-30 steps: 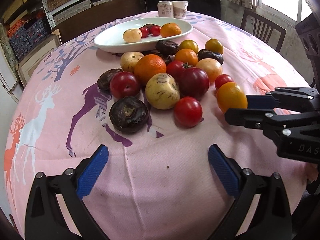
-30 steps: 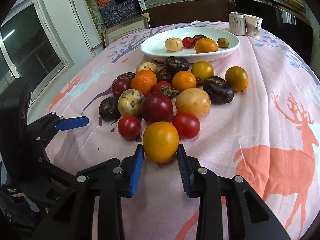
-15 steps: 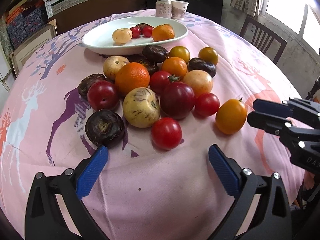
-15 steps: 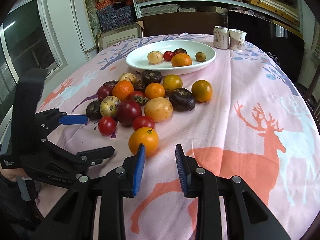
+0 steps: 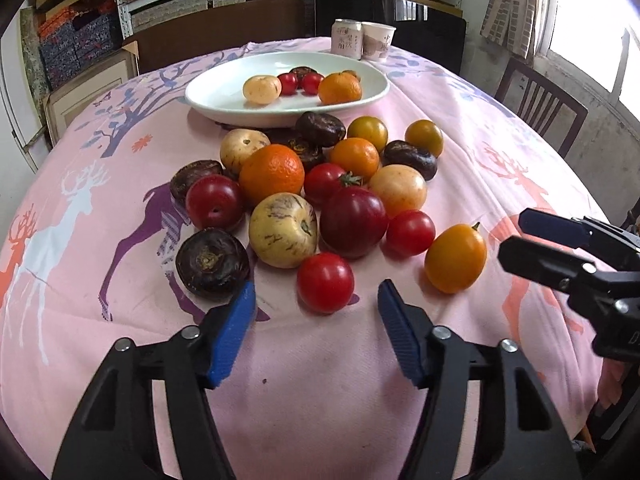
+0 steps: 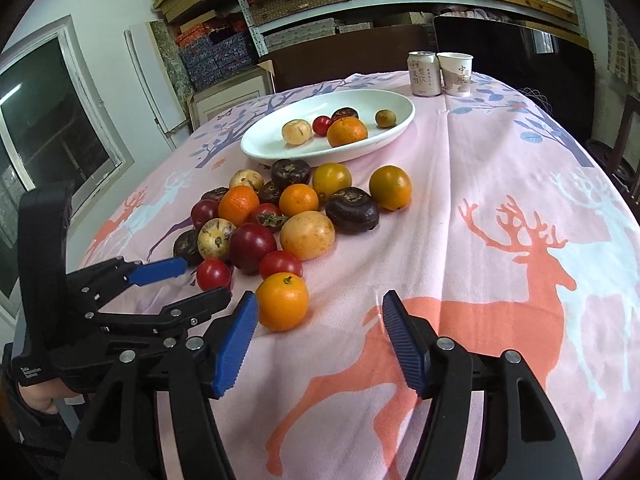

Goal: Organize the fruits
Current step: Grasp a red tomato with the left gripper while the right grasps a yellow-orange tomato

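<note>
A pile of tomatoes, oranges, dark fruits and pale melons lies on the pink deer cloth in front of a white plate (image 5: 216, 96) that holds a few fruits. My left gripper (image 5: 316, 332) is closing. A red tomato (image 5: 326, 282) sits just past its blue fingertips, and the pads do not touch it. My right gripper (image 6: 318, 336) is opening with nothing between its fingers. An orange-yellow tomato (image 6: 282, 302) rests on the cloth just ahead of its left finger (image 6: 236, 336). From the left wrist, the right gripper (image 5: 552, 240) shows beside that tomato (image 5: 456, 258).
A can (image 6: 424, 74) and a paper cup (image 6: 456, 74) stand behind the plate (image 6: 260, 148). A wooden chair (image 5: 536, 108) is at the table's far right, with shelves of boxes behind. A hand holds the left gripper (image 6: 180, 280) at the lower left.
The left jaws have narrowed and the red tomato now lies nearer their tips. The right gripper drew back from the orange-yellow tomato and its jaws spread apart.
</note>
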A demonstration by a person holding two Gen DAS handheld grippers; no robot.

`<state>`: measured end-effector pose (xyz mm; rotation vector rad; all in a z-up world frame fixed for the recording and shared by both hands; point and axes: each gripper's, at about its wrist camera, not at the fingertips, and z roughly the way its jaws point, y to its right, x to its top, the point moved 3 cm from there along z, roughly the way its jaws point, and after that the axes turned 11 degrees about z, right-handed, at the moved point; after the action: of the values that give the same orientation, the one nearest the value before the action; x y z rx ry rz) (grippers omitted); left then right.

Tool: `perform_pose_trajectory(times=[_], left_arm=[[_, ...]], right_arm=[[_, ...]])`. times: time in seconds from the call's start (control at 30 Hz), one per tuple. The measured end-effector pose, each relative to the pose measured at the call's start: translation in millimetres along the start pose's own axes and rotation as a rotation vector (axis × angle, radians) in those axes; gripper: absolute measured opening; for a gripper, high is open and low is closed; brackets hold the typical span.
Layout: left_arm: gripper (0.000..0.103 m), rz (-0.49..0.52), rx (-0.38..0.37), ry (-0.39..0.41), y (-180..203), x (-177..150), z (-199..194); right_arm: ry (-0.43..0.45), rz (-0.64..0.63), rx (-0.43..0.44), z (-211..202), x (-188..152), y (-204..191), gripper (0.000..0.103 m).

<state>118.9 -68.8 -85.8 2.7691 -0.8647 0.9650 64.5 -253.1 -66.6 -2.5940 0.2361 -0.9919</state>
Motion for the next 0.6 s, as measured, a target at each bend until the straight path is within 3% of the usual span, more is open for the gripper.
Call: perform_pose_trajectory(times=[0.07,0.17,0.27,0.4,0.6], left_arm=[[0.054,-0.018,0.0,-0.012,-1,0,4],[0.054,-0.028,-0.024,0.002,1,5,3],[0.054,-0.008,-0.002,-0.003,7,12,6],[0.034,-0.024,0.05,-0.036,4,13,9],[0.027,-0.067,-0.002,0.008,-3,6,-3]], right_arm=[[0.011,0.013,-0.004,-4,1,6,0.066],[0.016,0.031,-0.007,-6,3,14,0.066],[0.01,0.038,0.003,-5,3,16,0.066],[-0.003,0.033,0.03,-3,0,12,0.066],[-0.039,0.004,0.048,7,-7,-5,0.067]])
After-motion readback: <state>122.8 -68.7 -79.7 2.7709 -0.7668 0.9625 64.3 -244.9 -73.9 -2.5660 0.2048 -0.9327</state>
